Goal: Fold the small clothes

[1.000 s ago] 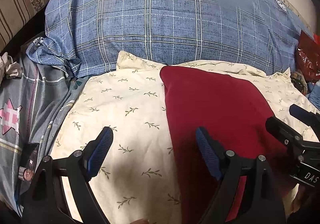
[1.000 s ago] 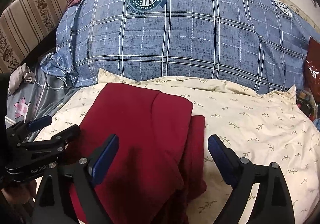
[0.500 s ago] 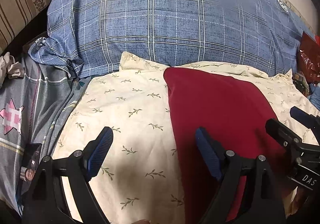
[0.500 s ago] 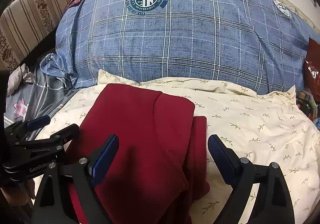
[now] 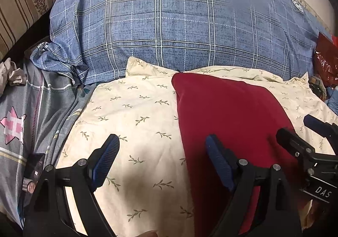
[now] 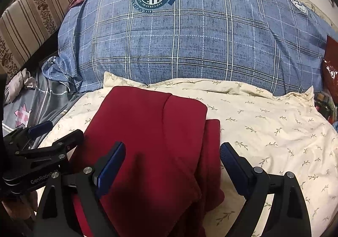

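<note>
Right wrist view: red garment [image 6: 152, 141] lies folded on the cream pillow [image 6: 264, 122], long axis running from lower frame up toward the blue plaid duvet [image 6: 190, 42]. I have my right hand-held gripper [image 6: 172, 165] spread wide, straddling its lower right edge. Left hand-held gripper [image 5: 161, 158], also spread, sits off its left edge. Right looks nearer, I judge.

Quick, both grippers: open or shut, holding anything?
Left gripper: open, holding nothing.
Right gripper: open, jaws either side of the red garment, not gripping it.
</note>
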Action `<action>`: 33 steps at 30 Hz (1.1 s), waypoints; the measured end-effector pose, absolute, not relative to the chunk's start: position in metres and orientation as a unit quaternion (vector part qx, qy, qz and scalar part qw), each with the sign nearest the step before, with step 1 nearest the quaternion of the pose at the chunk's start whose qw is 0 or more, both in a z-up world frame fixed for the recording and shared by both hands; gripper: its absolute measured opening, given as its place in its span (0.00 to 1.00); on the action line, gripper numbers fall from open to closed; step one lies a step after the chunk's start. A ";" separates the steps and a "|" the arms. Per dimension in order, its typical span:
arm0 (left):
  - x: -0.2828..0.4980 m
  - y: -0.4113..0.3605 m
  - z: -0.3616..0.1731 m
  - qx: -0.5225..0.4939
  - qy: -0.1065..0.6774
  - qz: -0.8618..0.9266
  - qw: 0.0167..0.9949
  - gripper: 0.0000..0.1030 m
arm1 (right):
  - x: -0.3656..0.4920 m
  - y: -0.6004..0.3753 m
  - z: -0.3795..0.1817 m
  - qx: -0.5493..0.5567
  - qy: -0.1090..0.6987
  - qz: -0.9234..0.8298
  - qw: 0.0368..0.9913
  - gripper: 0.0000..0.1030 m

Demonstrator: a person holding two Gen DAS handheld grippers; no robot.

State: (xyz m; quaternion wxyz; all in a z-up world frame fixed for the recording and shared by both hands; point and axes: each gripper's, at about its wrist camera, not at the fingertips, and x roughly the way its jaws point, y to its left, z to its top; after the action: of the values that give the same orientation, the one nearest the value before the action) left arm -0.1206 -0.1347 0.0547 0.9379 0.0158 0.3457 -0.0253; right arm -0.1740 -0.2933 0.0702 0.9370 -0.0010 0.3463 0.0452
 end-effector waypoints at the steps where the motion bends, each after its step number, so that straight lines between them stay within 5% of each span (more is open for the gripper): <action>1: -0.121 -0.134 0.054 0.016 0.346 -0.026 0.938 0.82 | -0.175 -0.293 0.070 -0.001 0.346 0.044 0.937 0.89; 33: -0.120 -0.132 0.055 0.012 0.346 -0.025 0.938 0.82 | -0.173 -0.293 0.069 0.002 0.350 0.049 0.935 0.89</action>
State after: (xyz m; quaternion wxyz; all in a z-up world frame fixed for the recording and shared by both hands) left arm -0.1197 -0.1322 0.0546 0.9377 0.0116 0.3463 -0.0253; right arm -0.1726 -0.2929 0.0690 0.9354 0.0024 0.3503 0.0487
